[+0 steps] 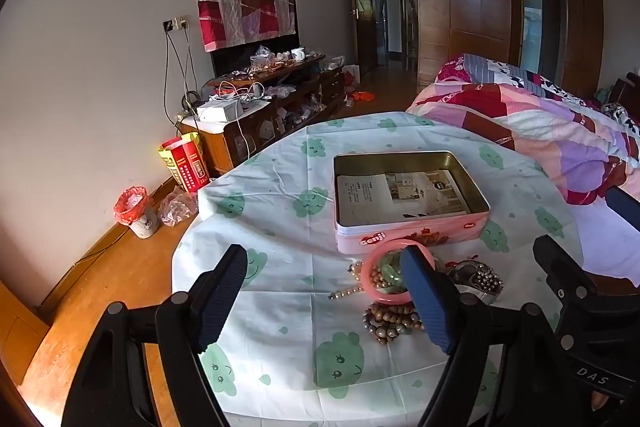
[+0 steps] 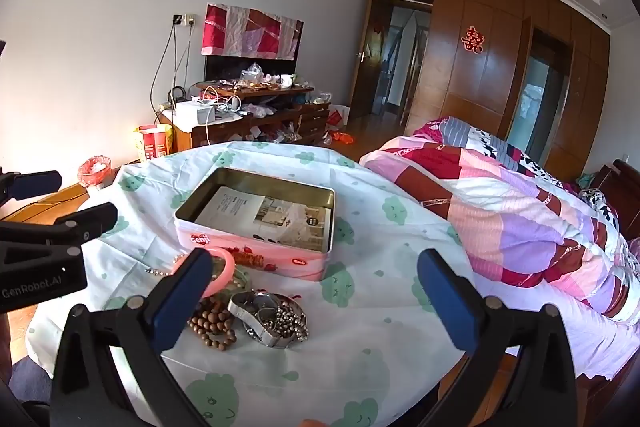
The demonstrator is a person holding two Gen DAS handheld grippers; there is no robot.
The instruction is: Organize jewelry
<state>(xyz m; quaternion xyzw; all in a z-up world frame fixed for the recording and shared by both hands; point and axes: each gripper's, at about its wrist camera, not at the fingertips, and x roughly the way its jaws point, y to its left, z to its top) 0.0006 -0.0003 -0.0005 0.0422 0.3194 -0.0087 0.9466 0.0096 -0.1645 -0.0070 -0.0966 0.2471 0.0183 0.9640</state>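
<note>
Above the jewelry pile [image 2: 244, 307], left gripper [image 1: 324, 303] and right gripper [image 2: 316, 303] fingers wide apart, empty.

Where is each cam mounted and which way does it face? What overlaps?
Left wrist: rides the left claw, looking along its open fingers over the table to the pink tin and the jewelry pile; the right claw intrudes at right.
Right wrist: rides the right claw, open, aimed at the same pink tin and pile; the left claw shows at left.
Shared: tin, pile, bed, wardrobe, TV stand.
</note>
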